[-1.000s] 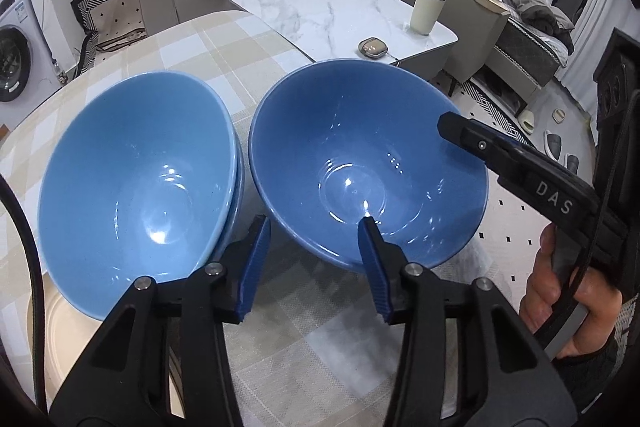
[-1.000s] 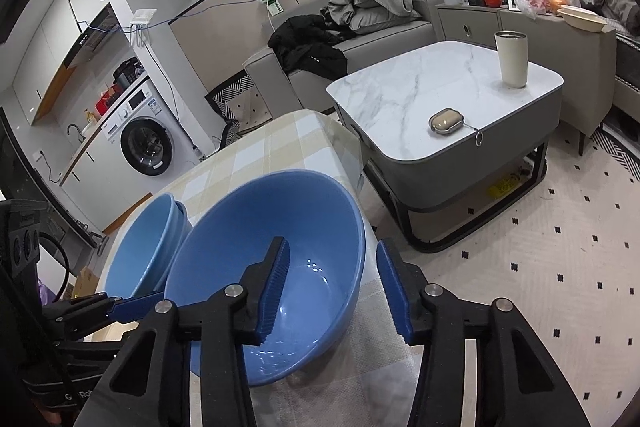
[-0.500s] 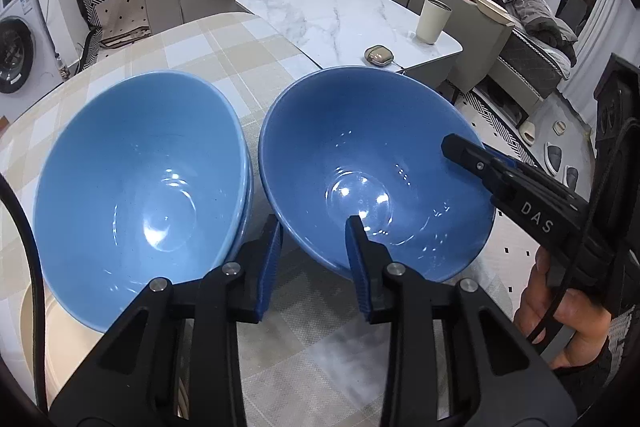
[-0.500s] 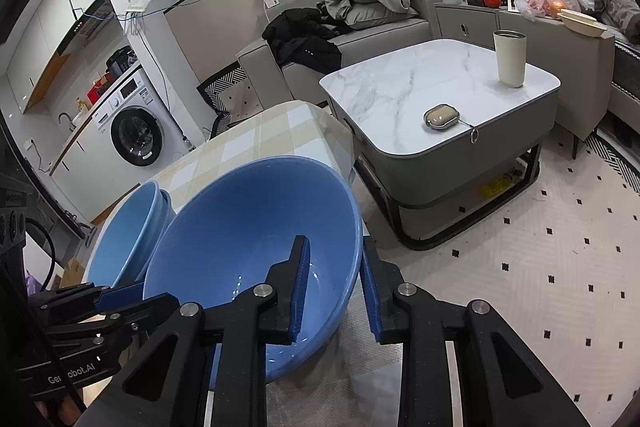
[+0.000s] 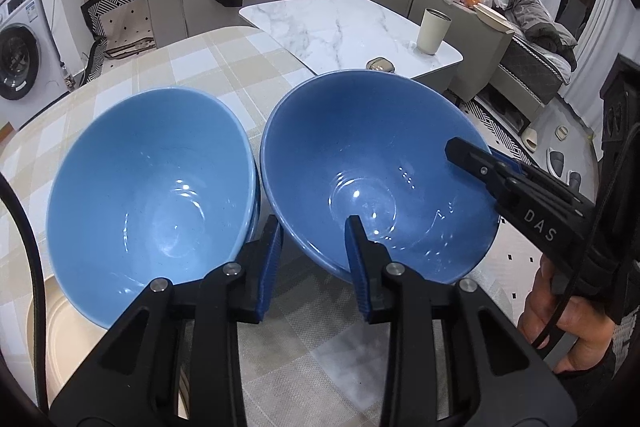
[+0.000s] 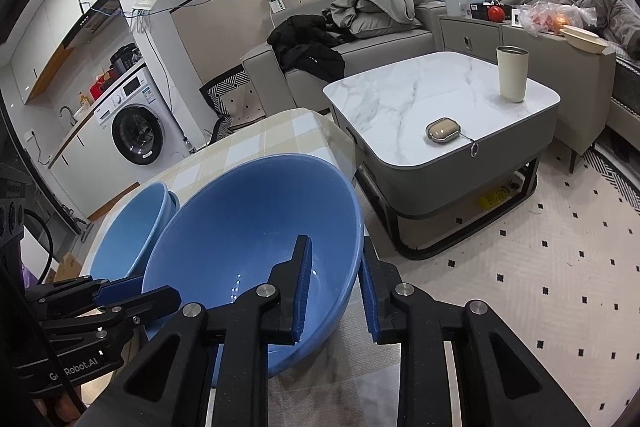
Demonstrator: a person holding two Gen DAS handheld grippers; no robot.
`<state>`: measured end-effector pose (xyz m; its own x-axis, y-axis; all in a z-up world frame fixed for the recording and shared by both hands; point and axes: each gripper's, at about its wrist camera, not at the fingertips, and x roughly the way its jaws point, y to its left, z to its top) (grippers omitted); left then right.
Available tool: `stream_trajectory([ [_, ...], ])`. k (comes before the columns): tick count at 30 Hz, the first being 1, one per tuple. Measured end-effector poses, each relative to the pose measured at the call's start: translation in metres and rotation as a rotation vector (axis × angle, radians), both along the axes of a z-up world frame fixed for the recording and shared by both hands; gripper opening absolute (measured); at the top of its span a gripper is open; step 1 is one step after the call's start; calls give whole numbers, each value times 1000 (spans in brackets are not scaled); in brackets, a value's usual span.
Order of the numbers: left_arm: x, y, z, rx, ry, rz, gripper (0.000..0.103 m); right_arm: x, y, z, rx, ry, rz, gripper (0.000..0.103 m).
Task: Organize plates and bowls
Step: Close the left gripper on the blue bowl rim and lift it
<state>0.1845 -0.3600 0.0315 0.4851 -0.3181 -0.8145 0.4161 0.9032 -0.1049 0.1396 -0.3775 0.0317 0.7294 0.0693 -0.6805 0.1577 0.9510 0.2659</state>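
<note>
Both tools have narrowed since a second ago: the right tool now straddles the near wall of the right bowl, lower centre of its view, pads close to the rim but apparently not yet clamped, while the left tool sits half-closed on nothing, one finger just over that bowl's near rim. The bowl rests on the checked worktop beside the left bowl. A good grip means seating the rim deep before clamping, then lifting level over the left bowl.

"DAS" in white on right gripper arm, left wrist view. "Robot.AI" w/ partly cut-off letters before it on left gripper body, right wrist view.
</note>
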Motion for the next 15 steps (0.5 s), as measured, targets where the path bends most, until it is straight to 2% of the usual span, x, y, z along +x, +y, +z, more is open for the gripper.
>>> stream_trajectory([
  [15, -21, 13, 39, -18, -91, 5, 29, -14, 7, 29, -12, -76, 18, 24],
])
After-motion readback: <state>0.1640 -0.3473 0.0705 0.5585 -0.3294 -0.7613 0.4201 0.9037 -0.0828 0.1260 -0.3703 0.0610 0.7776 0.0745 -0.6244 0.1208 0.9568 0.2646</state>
